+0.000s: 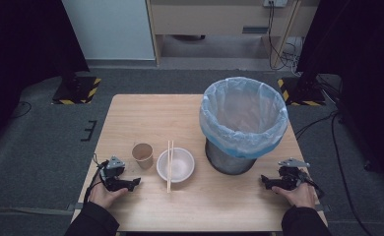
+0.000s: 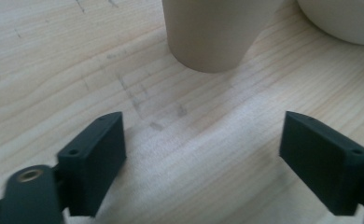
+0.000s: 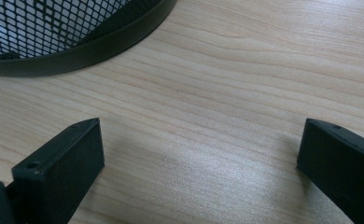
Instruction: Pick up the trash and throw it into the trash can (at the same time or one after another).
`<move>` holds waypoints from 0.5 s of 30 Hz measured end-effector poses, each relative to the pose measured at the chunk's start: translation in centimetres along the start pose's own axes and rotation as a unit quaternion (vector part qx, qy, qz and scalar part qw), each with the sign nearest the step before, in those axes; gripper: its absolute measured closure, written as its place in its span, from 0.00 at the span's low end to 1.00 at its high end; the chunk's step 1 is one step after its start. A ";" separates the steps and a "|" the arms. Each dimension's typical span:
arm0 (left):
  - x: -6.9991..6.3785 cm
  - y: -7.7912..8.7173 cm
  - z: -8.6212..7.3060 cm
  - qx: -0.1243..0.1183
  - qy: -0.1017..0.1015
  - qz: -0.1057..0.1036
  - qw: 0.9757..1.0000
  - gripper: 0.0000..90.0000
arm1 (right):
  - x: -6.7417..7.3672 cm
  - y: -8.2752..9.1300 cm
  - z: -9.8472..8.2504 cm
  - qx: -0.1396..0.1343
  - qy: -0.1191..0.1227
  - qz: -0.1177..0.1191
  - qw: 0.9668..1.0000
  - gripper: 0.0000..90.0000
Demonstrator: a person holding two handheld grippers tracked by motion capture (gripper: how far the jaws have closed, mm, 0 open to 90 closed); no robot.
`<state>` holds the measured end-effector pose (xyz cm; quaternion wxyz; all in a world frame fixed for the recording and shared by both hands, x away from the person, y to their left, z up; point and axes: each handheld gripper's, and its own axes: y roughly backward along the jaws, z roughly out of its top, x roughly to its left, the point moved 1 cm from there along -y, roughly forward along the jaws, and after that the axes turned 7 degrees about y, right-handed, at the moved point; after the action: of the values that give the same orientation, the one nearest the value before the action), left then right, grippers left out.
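A: What did the high view show on the table point(image 1: 145, 110)?

B: A wire-mesh waste bin point(image 1: 242, 125) lined with a pale blue bag stood toward the right edge, about midway between the far and near edges. Left of it, nearer the near edge, sat a white bowl point(image 1: 176, 164) with a pair of wooden chopsticks point(image 1: 170, 165) laid across its left part, pointing from far to near. A brown paper cup point(image 1: 143, 155) stood upright just beside the bowl on its left, apart from it.

A: And the claws?

B: The left claw point(image 1: 133, 182) lay by the near left corner, held in the left hand point(image 1: 106, 195), pointing toward the bowl. The right claw point(image 1: 265, 180) was by the near right corner in the right hand point(image 1: 297, 193), pointing toward the foot of the bin. Both were low over the wood.

A: What about the left gripper view?

B: The left claw point(image 2: 203, 158) was spread wide with bare wood between its jaws. The paper cup's point(image 2: 217, 32) base stood ahead, clear of the jaws, and the bowl's point(image 2: 343, 21) white wall came in at the top right.

A: The right gripper view?

B: The right claw point(image 3: 199, 168) was likewise spread wide over bare wood, gripping nothing. The bin's point(image 3: 73, 46) dark bottom band and mesh curved across the upper left, near but not touching the jaws.
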<state>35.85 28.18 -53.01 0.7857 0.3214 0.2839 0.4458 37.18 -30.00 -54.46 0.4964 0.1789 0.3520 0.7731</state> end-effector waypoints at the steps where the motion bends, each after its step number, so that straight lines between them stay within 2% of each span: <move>1: 0.0 0.1 0.0 0.002 0.003 0.004 1.000 0.18 | 0.0 0.0 0.0 0.000 0.003 0.001 1.000 0.01; 4: 0.1 0.4 0.0 0.000 0.010 0.011 1.000 0.19 | -0.1 0.0 -0.1 -0.003 0.003 0.001 1.000 0.01; 7: 0.2 1.1 0.2 -0.014 0.025 0.019 0.999 0.19 | -0.1 0.0 -0.2 -0.010 0.006 0.002 1.000 0.01; 10: 0.3 1.5 0.2 -0.025 0.030 0.023 0.999 0.19 | -0.2 0.0 -0.2 -0.010 0.008 0.003 1.000 0.01; 12: 0.6 2.2 0.4 -0.043 0.049 0.033 0.997 0.17 | -0.2 -0.1 -0.2 -0.010 0.011 0.005 1.000 0.01; 13: 0.6 2.2 0.4 -0.043 0.049 0.033 0.997 0.17 | -0.2 -0.1 -0.2 -0.010 0.011 0.005 1.000 0.01; 15: 0.9 2.7 0.4 -0.055 0.062 0.037 0.996 0.15 | -0.2 -0.1 -0.1 -0.010 0.010 0.007 1.000 0.01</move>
<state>35.13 29.90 -50.85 0.7658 0.2595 0.2951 0.5090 37.24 -30.23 -54.59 0.4894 0.1685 0.3481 0.7816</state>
